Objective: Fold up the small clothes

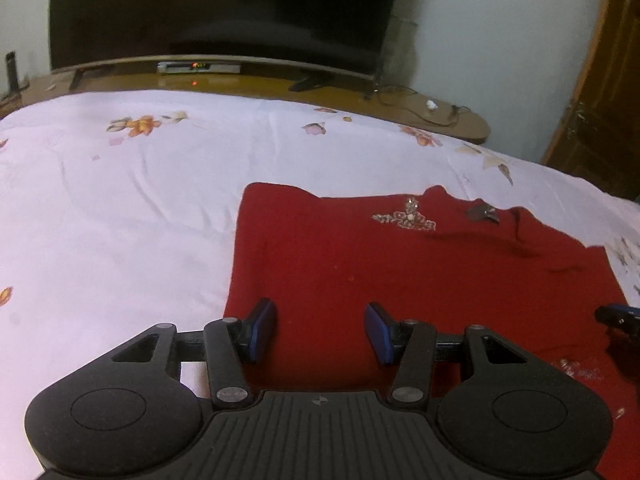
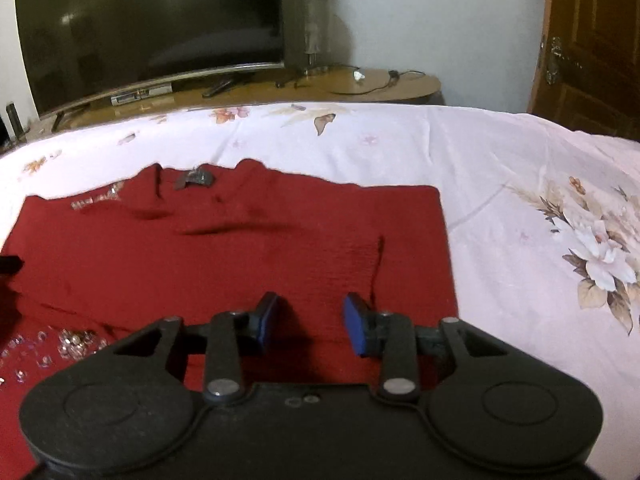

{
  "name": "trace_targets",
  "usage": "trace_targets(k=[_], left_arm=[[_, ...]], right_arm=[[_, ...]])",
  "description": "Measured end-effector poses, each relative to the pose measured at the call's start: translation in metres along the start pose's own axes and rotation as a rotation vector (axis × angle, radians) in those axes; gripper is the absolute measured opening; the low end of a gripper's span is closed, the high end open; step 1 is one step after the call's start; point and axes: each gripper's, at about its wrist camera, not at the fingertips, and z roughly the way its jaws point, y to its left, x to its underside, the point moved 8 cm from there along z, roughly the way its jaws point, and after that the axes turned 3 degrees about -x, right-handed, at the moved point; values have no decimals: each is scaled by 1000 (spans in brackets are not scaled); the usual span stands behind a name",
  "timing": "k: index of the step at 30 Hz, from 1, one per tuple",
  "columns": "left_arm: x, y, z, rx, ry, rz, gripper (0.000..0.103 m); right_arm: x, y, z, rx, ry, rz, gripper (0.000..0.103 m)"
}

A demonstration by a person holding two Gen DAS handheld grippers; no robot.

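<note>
Red top [image 1: 360,272], floral bedsheet [image 1: 120,208], television [image 1: 224,8]

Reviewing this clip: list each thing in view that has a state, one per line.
red garment: lying on the bed, partly folded, label side up
left tool: open, empty, over the garment's near edge
right tool: open, empty, over the garment
television: screen dark
door: shut

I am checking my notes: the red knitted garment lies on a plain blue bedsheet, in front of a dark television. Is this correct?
Not quite. The bedsheet is white with a floral print, not plain blue, as the right wrist view shows. The red knitted garment does lie on it, in front of the dark television.
</note>
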Motion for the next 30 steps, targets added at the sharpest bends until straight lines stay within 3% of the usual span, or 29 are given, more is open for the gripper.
trace_targets(k=[4, 7, 11, 14, 16, 20, 23, 27, 30], left_arm=[[11, -8, -20, 19, -6, 22, 51], [23, -5, -16, 12, -9, 24, 51], [20, -7, -28, 2, -2, -4, 51], [33, -8, -28, -24, 11, 31, 51], [34, -9, -30, -43, -3, 42, 51], [36, -12, -48, -24, 5, -27, 51], [58, -10, -53, -53, 48, -31, 51], [64, -12, -60, -88, 34, -30, 51], [64, -20, -72, -78, 29, -58, 51]], right_arm=[[-8, 0, -21, -15, -45, 13, 36], [10, -5, -11, -13, 24, 18, 36], [8, -4, -19, -19, 15, 26, 35], [10, -2, -33, -37, -10, 25, 38], [21, -4, -23, -25, 47, 5, 37], [18, -5, -35, -60, 27, 24, 37], [17, -4, -54, -88, -20, 2, 39], [39, -1, -51, -125, 52, -25, 39], [46, -5, -58, -143, 50, -5, 39]])
